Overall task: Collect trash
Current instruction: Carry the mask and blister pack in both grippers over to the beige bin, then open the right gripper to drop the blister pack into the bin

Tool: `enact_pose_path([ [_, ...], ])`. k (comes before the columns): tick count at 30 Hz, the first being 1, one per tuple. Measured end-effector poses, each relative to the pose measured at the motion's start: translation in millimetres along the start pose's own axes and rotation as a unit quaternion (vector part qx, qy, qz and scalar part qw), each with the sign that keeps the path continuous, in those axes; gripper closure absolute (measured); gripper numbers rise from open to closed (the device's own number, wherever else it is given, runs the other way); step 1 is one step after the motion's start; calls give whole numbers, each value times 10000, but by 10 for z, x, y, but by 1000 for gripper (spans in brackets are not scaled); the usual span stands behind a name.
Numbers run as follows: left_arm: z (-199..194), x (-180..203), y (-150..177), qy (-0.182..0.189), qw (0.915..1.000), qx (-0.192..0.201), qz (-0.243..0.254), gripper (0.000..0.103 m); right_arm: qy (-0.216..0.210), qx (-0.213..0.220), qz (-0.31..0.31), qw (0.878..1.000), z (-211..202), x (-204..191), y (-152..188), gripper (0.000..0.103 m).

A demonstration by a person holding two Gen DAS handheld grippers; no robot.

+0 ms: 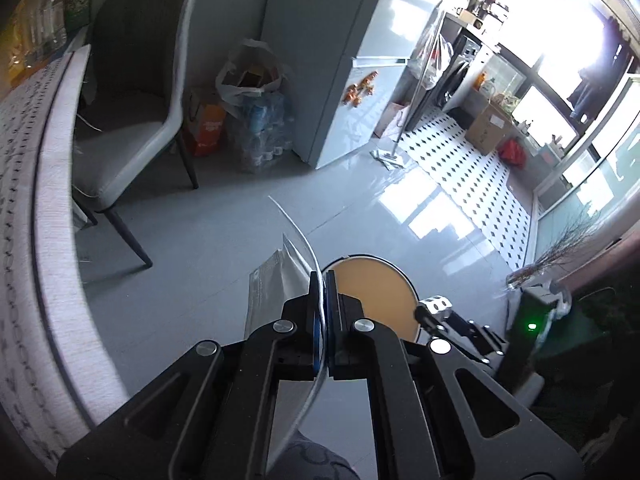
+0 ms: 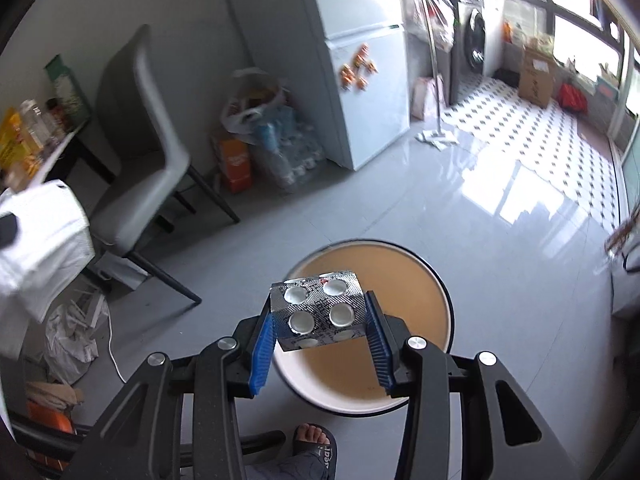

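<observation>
**Both grippers loaded above the round bin**

Above the bin, nearest the right wrist camera, the right gripper (image 2: 320, 334) pinches a silver blister pack (image 2: 320, 312) between its blue pads (image 2: 262, 350), jaws part-way apart with the pack's ends against them. The pack's emptied pockets face the camera. Directly beneath and beyond it sits the round bin (image 2: 424, 280), tan inside with a dark rim, on the grey tile floor (image 2: 420, 208). At six o'clock a sandalled foot (image 2: 314, 442) shows.

At the left wrist view's centre, the left gripper (image 1: 322, 304) is pressed together on a thin white plastic sheet (image 1: 294, 224), which curves up toward twelve o'clock; a flat pale package (image 1: 272, 284) hangs just left of it. The bin (image 1: 376, 292) lies just right of the jaws, with the blister pack (image 1: 438, 305) at its three o'clock edge.

Farther off, a grey chair (image 2: 160, 152) stands at ten o'clock, bagged bottles (image 2: 280, 148) near twelve beside a white refrigerator (image 2: 360, 80), and a washing machine (image 2: 474, 36) at one o'clock.
</observation>
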State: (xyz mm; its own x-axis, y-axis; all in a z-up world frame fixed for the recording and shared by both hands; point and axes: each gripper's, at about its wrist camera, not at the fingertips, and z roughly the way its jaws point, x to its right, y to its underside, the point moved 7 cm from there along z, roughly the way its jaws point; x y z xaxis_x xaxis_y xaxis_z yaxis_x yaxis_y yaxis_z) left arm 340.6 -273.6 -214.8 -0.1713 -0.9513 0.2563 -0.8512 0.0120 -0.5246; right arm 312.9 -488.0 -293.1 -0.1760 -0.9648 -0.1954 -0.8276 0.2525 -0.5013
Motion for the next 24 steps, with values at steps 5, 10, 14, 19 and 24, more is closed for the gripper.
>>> enact_pose_path([
  [5, 289, 252, 79, 69, 9994, -324, 72, 100, 24, 4, 209, 9998, 215, 294, 25, 17],
  [10, 644, 677, 134, 332, 9973, -591, 283, 100, 77, 212, 738, 9970, -81, 721, -27, 17],
  [14, 978, 996, 143, 570, 9942, -854, 326, 100, 258, 373, 1130, 9926, -414, 1102, 40, 15],
  [19, 1439, 1313, 164, 693, 9889, -1209, 522, 100, 639, 507, 1376, 9871, -752, 1445, 175, 15],
  [24, 1758, 1388, 214, 851, 9843, -1508, 337, 99, 754, 553, 1641, 9820, -860, 1635, 292, 15],
])
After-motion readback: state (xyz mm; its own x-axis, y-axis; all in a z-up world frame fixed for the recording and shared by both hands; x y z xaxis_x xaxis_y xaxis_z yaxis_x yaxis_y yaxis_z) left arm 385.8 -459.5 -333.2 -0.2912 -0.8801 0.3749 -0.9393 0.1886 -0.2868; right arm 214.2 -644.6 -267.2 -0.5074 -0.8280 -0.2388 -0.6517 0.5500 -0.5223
